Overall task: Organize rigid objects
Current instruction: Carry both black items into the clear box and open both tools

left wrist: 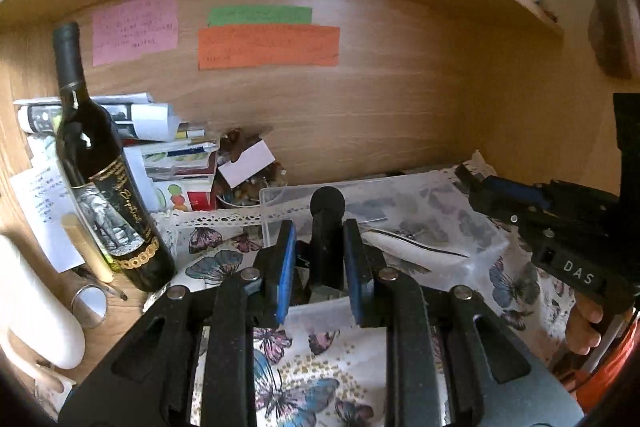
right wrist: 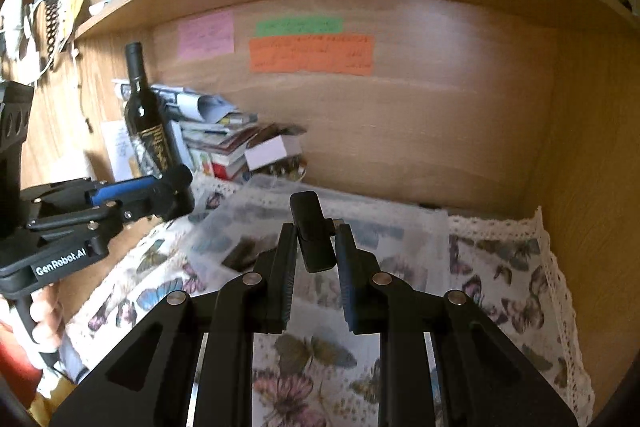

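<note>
My left gripper (left wrist: 320,241) is shut on a black cylinder with a rounded foam-like head (left wrist: 327,227), held above a clear plastic box (left wrist: 420,211) on the butterfly cloth. It also shows in the right wrist view (right wrist: 160,195), where the same cylinder (right wrist: 176,187) sticks out of it. My right gripper (right wrist: 314,243) is shut on a black rectangular block (right wrist: 314,231), held above the clear box (right wrist: 360,227). It shows at the right edge of the left wrist view (left wrist: 480,187).
A dark wine bottle (left wrist: 104,187) stands at the left beside a stack of papers and books (left wrist: 172,155). A white mug (left wrist: 36,307) and a metal ring (left wrist: 90,305) lie at the near left. Coloured notes (left wrist: 268,47) stick on the back panel. A shelf overhangs.
</note>
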